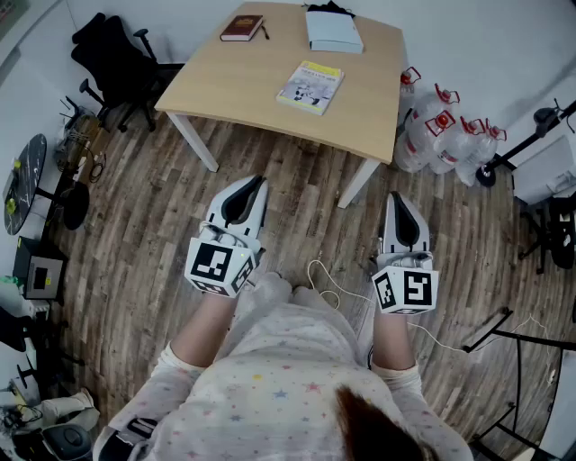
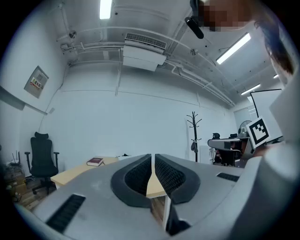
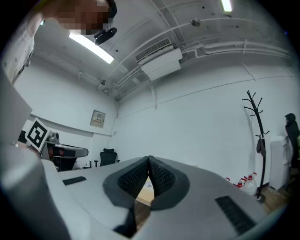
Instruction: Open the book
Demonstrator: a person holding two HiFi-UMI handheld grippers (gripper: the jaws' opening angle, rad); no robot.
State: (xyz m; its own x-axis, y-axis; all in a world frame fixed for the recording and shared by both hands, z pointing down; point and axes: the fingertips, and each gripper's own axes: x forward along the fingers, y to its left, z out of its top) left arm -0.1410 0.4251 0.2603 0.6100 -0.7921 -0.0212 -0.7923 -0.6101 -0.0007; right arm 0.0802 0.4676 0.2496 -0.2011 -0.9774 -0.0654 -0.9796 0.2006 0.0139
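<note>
Open floor (image 1: pixel 288 194) leads to the table (image 1: pixel 243 90); water bottles (image 1: pixel 445 135) flank its right, a chair (image 1: pixel 112 58) its left.

On the light wooden table (image 1: pixel 225 85), a thin yellow-covered book (image 1: pixel 310 86) lay nearest, a dark red hardback (image 1: pixel 242 28) at the far left corner, a flat white box (image 1: pixel 334 31) to its right. A black office chair (image 1: pixel 112 54) stood left of the table, clear plastic water jugs (image 1: pixel 441 131) right.

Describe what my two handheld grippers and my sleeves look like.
The left gripper and right gripper are pale grey, wedge-shaped plastic shells with dark, ribbed fingers. Each carries a white cube with black square markers at the back. A thin white cable runs near the right one. The sleeves are pale fabric dotted with small coloured stars.
</note>
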